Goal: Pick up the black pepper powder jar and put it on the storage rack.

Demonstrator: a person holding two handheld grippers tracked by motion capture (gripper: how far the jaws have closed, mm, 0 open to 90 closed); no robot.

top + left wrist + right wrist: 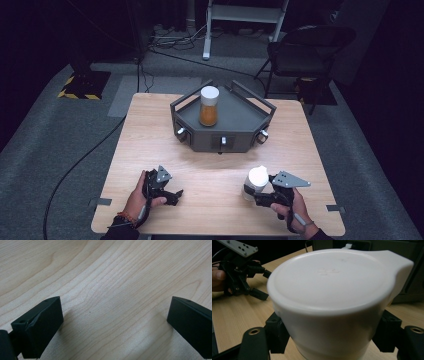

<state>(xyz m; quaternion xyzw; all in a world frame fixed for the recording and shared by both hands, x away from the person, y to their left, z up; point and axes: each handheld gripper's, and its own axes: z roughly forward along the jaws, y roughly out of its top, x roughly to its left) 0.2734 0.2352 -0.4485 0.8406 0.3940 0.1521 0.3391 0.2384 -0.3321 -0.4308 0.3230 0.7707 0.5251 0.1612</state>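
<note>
A white-lidded jar (255, 182) stands on the wooden table (210, 170) at the front right. My right gripper (253, 194) is shut on it, one jaw pressed against each side. Seen from the right gripper view, the jar's lid (334, 282) looms large, and the jaws hug the body just below it. At the front left, my left gripper (172, 196) rests low over the table, open with nothing in it. Bare wood lies between its black fingers (40, 325). A second jar (209, 106), with orange contents and a white lid, stands upright in the grey tray (200, 140).
The angular grey tray, with knobs along its front wall and raised handles, sits at the table's far middle. A black chair (305, 50) and a white frame stand on the floor beyond. A black cable (75, 165) runs over the carpet to the left.
</note>
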